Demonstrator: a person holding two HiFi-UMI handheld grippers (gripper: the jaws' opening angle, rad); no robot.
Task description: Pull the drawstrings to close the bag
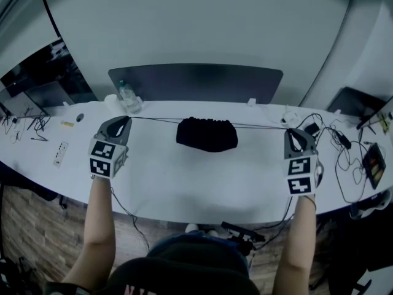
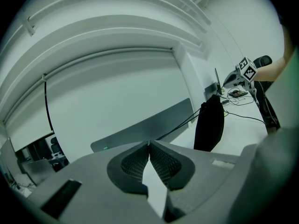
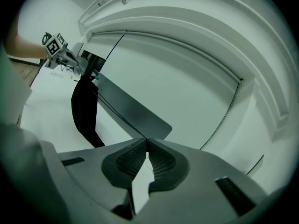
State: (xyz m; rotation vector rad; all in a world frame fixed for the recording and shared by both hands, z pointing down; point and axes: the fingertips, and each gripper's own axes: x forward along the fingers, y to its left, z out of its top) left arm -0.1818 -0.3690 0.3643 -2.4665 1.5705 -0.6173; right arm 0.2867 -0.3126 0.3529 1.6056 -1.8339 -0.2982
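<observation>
A black drawstring bag (image 1: 207, 134) hangs bunched at the middle of the white table (image 1: 202, 183), its mouth gathered tight. Thin black drawstrings run taut from its top out to both sides. My left gripper (image 1: 128, 118) is shut on the left drawstring (image 1: 153, 120); the cord (image 2: 180, 123) leads from its closed tips (image 2: 149, 143) to the bag (image 2: 209, 124). My right gripper (image 1: 288, 129) is shut on the right drawstring (image 1: 261, 126); that cord (image 3: 119, 117) runs from its tips (image 3: 147, 139) to the bag (image 3: 84, 111).
A dark grey panel (image 1: 195, 82) stands behind the bag. A clear plastic bottle (image 1: 129, 96) sits at the back left. Cables, a charger and small devices (image 1: 344, 146) litter the table's right end; a monitor and cables (image 1: 37, 85) lie at the far left.
</observation>
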